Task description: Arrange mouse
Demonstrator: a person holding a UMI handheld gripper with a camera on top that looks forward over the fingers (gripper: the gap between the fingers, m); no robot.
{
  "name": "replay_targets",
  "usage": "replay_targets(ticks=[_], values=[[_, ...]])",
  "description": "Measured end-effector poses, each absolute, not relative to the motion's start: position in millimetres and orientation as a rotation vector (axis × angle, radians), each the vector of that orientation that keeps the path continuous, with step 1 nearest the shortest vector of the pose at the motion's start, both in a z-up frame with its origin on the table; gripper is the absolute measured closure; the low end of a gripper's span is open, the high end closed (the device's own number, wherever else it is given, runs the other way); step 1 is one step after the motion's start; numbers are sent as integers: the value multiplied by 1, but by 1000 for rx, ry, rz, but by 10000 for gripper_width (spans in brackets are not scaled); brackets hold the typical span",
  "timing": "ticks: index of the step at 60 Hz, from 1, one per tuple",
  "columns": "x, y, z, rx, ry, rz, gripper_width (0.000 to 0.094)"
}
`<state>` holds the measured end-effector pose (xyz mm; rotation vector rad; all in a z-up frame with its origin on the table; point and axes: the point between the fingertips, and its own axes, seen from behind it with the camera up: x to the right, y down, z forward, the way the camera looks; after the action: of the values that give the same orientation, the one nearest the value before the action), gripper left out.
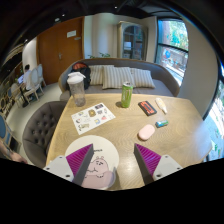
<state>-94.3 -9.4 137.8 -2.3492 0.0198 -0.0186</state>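
A pale pink mouse (147, 131) lies on the wooden table (115, 122), ahead and to the right of my fingers. My gripper (112, 160) is open and empty, its purple pads (78, 159) wide apart low over the table's near edge. A white round mouse pad (96, 163) with a pink cartoon animal on it lies between the fingers, nearer the left one. The mouse is apart from the pad.
On the table stand a green can (126, 95), a grey jug (77, 88), a printed sheet (92, 117), a dark red box (148, 107) and a small pale object (162, 124). A grey chair (40, 128) is at the left, a sofa (120, 76) beyond.
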Motion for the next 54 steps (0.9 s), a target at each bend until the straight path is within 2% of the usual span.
replay_targets(ticks=[10,25,35,54], values=[[-157,-7,129,-2336,81,61,90],[-130,-9,122,-2337,61,46,93],[-77,10,109,-2310,0,-4,89],[21,58,19,-2302,-116,69,98]])
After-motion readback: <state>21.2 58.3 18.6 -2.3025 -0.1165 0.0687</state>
